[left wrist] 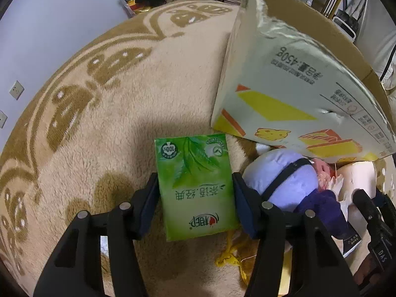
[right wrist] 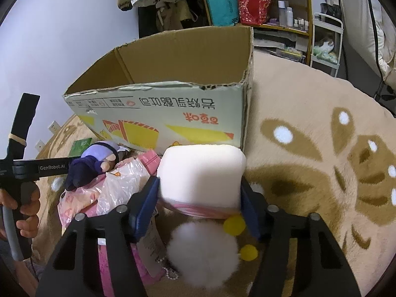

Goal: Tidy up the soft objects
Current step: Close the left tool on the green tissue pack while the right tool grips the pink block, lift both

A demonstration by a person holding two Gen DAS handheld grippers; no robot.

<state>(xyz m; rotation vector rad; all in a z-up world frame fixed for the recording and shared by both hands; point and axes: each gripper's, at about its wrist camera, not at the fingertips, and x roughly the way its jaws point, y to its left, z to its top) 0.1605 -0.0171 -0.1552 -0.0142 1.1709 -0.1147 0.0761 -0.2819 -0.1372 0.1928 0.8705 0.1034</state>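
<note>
Left hand-held gripper (left wrist: 195,193) clamped on green tissue pack (left wrist: 195,185); right hand-held gripper (right wrist: 200,188) apparently squeezing white sponge block (right wrist: 201,173).

The left gripper (left wrist: 195,198) is clamping a green tissue pack (left wrist: 195,185) over the beige rug (left wrist: 111,128); a purple plush doll (left wrist: 292,185) is lying just beside it, under the tilted cardboard box (left wrist: 284,86).

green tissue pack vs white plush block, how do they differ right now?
The green tissue pack is flat, glossy and printed; the white plush block is thick, fuzzy and plain. The pack sits between the left gripper fingers, the block between the right gripper fingers. Both are outside the cardboard box.
</note>
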